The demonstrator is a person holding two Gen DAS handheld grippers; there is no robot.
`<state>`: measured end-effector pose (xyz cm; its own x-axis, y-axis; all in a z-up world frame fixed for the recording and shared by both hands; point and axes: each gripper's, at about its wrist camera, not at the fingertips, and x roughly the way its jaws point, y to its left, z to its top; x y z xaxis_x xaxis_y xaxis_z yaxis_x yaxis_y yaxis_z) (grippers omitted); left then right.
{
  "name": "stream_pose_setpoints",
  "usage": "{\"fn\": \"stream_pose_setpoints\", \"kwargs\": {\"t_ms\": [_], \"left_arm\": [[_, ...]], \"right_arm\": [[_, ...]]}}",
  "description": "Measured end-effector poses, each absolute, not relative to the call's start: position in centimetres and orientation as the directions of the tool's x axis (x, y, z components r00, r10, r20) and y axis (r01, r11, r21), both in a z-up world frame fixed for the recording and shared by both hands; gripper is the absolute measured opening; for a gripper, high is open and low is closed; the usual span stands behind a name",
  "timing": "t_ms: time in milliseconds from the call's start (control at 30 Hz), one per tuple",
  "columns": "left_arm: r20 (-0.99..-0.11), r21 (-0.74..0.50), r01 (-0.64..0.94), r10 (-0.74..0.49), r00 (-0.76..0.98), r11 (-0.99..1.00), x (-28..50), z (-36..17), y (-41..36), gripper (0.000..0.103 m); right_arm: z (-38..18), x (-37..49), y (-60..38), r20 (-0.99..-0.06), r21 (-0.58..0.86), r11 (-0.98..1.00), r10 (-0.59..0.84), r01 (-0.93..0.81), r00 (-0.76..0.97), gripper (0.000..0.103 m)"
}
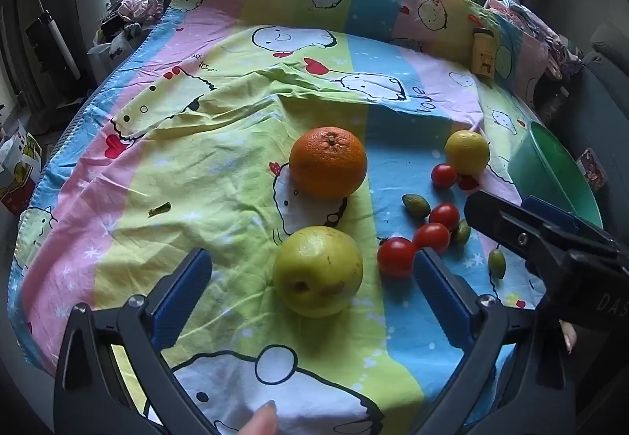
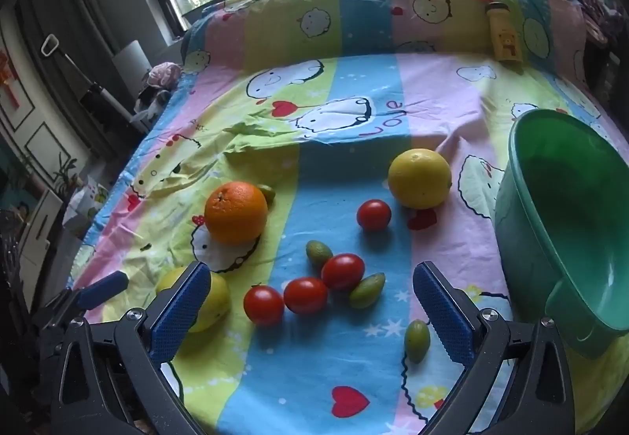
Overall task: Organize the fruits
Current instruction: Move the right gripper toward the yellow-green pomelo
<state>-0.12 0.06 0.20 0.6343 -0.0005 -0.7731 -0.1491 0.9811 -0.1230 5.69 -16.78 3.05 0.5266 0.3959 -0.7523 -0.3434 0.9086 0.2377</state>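
Fruit lies on a cartoon-print cloth (image 1: 220, 144). My left gripper (image 1: 312, 277) is open, its jaws wide on either side of a green-yellow pear (image 1: 317, 271), not touching it. Beyond it sits an orange (image 1: 327, 162); it also shows in the right wrist view (image 2: 236, 212). A lemon (image 2: 419, 178) lies farther right. My right gripper (image 2: 310, 297) is open and empty, hovering over several red cherry tomatoes (image 2: 305, 294) and small green oval fruits (image 2: 367, 290). The right gripper shows in the left wrist view (image 1: 526, 234). A green bowl (image 2: 562, 214) stands empty at the right.
A small yellow bottle (image 2: 505, 37) stands at the back right against the raised cloth-covered edge. A tiny green scrap (image 1: 159, 209) lies left on the cloth. Windows are behind; clutter and boxes sit on the floor to the left.
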Motion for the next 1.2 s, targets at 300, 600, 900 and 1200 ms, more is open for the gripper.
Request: {"fn": "stream_pose_setpoints", "kwargs": {"t_ms": [300,600,900,1200], "left_arm": [[-0.737,-0.221,-0.159,-0.058,0.673,0.962,-0.6,0.8,2.0,0.102],[-0.719,-0.24,-0.147,-0.074,0.691,0.96,-0.8,0.8,2.1,0.101],[-0.728,-0.24,-0.134,-0.087,0.68,0.962,-0.6,0.6,1.4,0.1],[-0.74,-0.252,-0.139,-0.098,0.666,0.958,-0.5,0.2,1.4,0.097]], "right_arm": [[4.8,6.8,-13.8,-0.733,0.231,0.895,0.417,-0.381,0.537,0.103],[3.9,6.2,-13.8,-0.694,0.247,0.887,0.443,-0.389,0.568,0.103],[4.1,5.9,-15.2,-0.662,0.316,0.88,0.472,-0.354,0.582,0.103],[4.1,5.7,-15.4,-0.657,0.306,0.888,0.458,-0.343,0.599,0.103]]}}
